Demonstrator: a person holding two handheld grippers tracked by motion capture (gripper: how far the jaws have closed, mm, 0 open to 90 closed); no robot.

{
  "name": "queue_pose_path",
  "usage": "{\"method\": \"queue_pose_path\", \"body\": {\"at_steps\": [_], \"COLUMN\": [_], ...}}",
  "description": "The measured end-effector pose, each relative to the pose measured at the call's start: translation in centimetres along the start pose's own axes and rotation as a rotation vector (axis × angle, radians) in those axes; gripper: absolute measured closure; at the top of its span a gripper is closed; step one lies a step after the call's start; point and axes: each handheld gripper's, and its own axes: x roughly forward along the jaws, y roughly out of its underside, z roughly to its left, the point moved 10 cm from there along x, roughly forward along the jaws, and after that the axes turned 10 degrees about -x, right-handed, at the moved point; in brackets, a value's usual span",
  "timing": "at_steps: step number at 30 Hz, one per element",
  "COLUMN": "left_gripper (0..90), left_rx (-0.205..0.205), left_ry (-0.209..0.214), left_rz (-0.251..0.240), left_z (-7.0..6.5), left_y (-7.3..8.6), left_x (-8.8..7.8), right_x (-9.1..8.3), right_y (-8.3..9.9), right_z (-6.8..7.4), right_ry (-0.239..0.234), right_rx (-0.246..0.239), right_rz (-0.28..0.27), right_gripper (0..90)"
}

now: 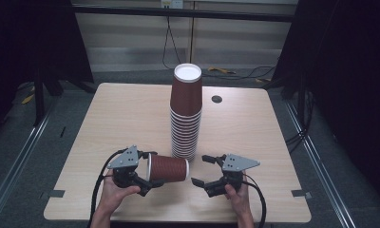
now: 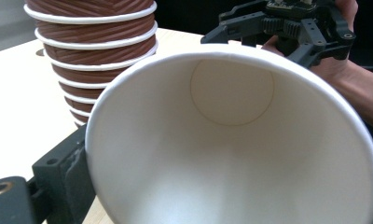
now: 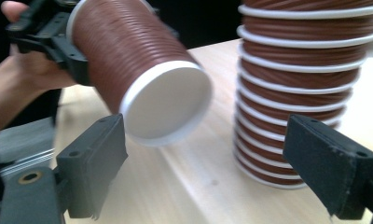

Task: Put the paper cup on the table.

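A tall stack of upturned brown ribbed paper cups (image 1: 185,114) stands mid-table. My left gripper (image 1: 150,172) is shut on a single brown paper cup (image 1: 169,168) and holds it on its side just above the table, base toward the right. In the left gripper view the cup's white inside (image 2: 231,140) faces the camera, with one jaw pressed against the rim at lower left. My right gripper (image 1: 202,170) is open, a short gap from the cup's base. In the right gripper view the cup's base (image 3: 166,102) hangs between and beyond the open right gripper (image 3: 215,163), with the stack (image 3: 306,93) at right.
The wooden table (image 1: 121,114) has a small black disc (image 1: 217,99) behind the stack. The stack's foot stands just behind the held cup and between the two hands. Dark curtains and floor cables (image 1: 235,73) surround the table.
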Motion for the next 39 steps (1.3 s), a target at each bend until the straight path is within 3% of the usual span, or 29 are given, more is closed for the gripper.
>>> {"method": "queue_pose_path", "body": {"at_steps": [6, 10, 13, 18, 21, 27, 29, 32, 39], "left_gripper": [5.1, 5.0, 5.0, 5.0, 5.0, 5.0, 5.0, 5.0, 5.0], "left_rx": [-0.008, -0.013, -0.029, -0.044, -0.053, -0.075, -0.101, -0.108, -0.109], "left_ry": [-0.017, -0.037, -0.051, -0.087, -0.098, -0.145, -0.149, -0.192, -0.226], "left_rz": [0.015, 0.026, 0.029, 0.077, 0.088, 0.126, 0.126, 0.154, 0.215], "left_z": [0.5, 0.9, 1.2, 1.9, 2.3, 3.5, 3.9, 4.7, 5.3], "left_y": [0.0, 0.1, 0.1, 0.6, 0.7, 0.4, 0.2, 0.0, -1.1], "left_x": [-0.8, -1.3, -1.5, -1.7, -1.9, -2.9, -3.2, -3.7, -4.2], "right_x": [-0.8, -1.5, -1.9, -2.5, -2.9, -3.4, -3.5, -3.6, -3.8], "right_y": [-0.3, -0.3, 0.2, 1.0, 1.7, 2.4, 2.5, 2.9, 3.2], "right_z": [-0.8, -1.7, -2.4, -3.9, -4.5, -5.2, -5.4, -5.5, -5.5], "right_ry": [0.063, 0.137, 0.203, 0.36, 0.444, 0.518, 0.549, 0.576, 0.577], "right_rx": [0.008, 0.009, 0.007, 0.028, 0.014, -0.006, -0.036, -0.05, -0.032], "right_rz": [-0.034, -0.077, -0.076, -0.097, -0.089, -0.093, -0.096, -0.099, -0.118], "right_gripper": [13.1, 13.0, 13.1, 13.2, 13.2, 13.5, 13.5, 13.5, 13.5]}}
